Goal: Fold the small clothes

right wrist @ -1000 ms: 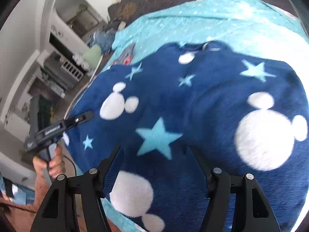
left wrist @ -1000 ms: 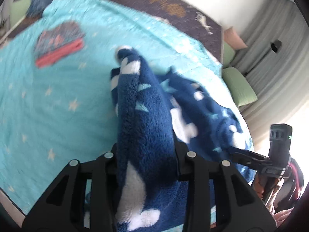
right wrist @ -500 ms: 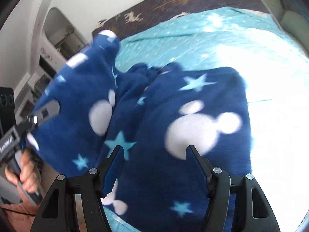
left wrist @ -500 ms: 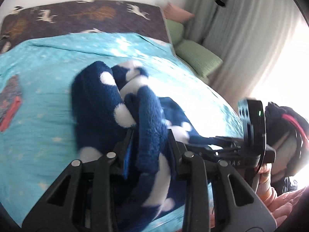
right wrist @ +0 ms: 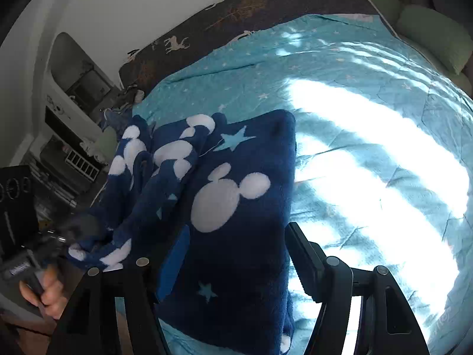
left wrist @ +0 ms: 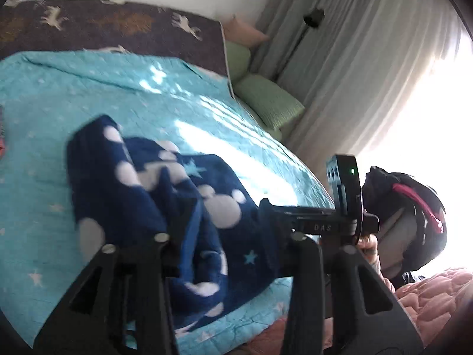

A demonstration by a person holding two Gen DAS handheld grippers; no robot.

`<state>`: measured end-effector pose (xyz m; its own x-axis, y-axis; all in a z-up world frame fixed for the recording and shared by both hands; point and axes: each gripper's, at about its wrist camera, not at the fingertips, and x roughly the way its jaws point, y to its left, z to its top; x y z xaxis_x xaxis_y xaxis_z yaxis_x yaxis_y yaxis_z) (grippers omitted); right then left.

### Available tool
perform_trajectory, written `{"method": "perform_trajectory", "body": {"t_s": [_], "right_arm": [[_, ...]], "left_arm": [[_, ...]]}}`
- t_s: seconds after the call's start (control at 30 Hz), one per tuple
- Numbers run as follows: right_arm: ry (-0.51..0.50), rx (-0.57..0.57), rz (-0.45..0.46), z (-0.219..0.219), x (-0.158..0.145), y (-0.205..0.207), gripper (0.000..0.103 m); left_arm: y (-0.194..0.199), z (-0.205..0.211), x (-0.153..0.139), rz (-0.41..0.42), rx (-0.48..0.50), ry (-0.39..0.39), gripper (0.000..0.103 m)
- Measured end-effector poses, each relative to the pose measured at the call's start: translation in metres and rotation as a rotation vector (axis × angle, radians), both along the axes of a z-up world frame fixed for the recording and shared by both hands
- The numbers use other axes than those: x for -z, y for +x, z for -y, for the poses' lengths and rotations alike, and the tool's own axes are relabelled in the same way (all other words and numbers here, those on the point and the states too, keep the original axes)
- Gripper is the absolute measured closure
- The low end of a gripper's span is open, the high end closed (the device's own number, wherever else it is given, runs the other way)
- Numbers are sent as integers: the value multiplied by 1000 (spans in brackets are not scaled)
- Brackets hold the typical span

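Observation:
A navy fleece garment point(right wrist: 236, 195) with white mouse heads and teal stars lies on the turquoise star quilt point(right wrist: 369, 124), its left part folded over toward the middle. It also shows in the left wrist view point(left wrist: 153, 201). My left gripper point(left wrist: 227, 254) has its jaws wide apart over the garment's near edge, with fabric lying loose between them. My right gripper point(right wrist: 233, 254) is open too, its fingers either side of the garment's near edge. In the left wrist view the right gripper point(left wrist: 275, 207) reaches in from the right onto the cloth.
A dark headboard cover with deer point(left wrist: 118, 26) runs along the far side. Green pillows point(left wrist: 266, 103) and grey curtains point(left wrist: 354, 59) are at the right. A shelf unit point(right wrist: 68, 136) stands left of the bed. A pink quilt point(left wrist: 428, 295) lies at the near right.
My left gripper carried the garment's side over toward the right and let it go; its jaws now stand wide. The garment is folded narrower. My right gripper stays open.

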<state>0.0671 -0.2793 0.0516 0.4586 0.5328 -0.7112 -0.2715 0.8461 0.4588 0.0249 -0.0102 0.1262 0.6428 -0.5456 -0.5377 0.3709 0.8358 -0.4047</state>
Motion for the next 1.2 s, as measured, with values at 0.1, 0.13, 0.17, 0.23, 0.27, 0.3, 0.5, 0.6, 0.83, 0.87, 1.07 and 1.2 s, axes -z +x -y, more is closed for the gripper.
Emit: {"method": "perform_trajectory", "body": {"t_s": [0.1, 0.13, 0.17, 0.23, 0.27, 0.3, 0.5, 0.6, 0.83, 0.87, 1.07, 1.2], "right_arm": [[19, -62, 4, -19, -1, 10, 35], [22, -84, 8, -27, -2, 11, 35], [24, -110, 12, -37, -3, 12, 35], [33, -156, 9, -53, -5, 13, 35], [41, -179, 2, -60, -5, 13, 35], [50, -196, -8, -66, -4, 14, 35], [89, -204, -40, -81, -1, 19, 34], [130, -220, -68, -86, 0, 25, 29], [136, -227, -178, -104, 17, 40, 29], [157, -234, -189, -107, 17, 43, 29], [235, -289, -218, -126, 6, 60, 23], [291, -328, -255, -129, 0, 67, 22]], "left_arm": [[-11, -44, -5, 61, -217, 63, 41], [-9, -59, 4, 30, -284, 80, 41], [-6, -68, 12, 5, -311, 84, 41], [4, -84, 39, -86, -355, 85, 41], [12, -92, 57, -148, -364, 69, 41], [14, -96, 68, -177, -363, 54, 41], [39, -104, 110, -260, -340, -3, 41], [49, -109, 117, -277, -328, -39, 41], [68, -100, 118, -256, -260, -47, 41], [70, -98, 120, -251, -249, -48, 41], [60, -89, 115, -230, -199, -114, 45], [54, -81, 109, -194, -162, -92, 45]]}}
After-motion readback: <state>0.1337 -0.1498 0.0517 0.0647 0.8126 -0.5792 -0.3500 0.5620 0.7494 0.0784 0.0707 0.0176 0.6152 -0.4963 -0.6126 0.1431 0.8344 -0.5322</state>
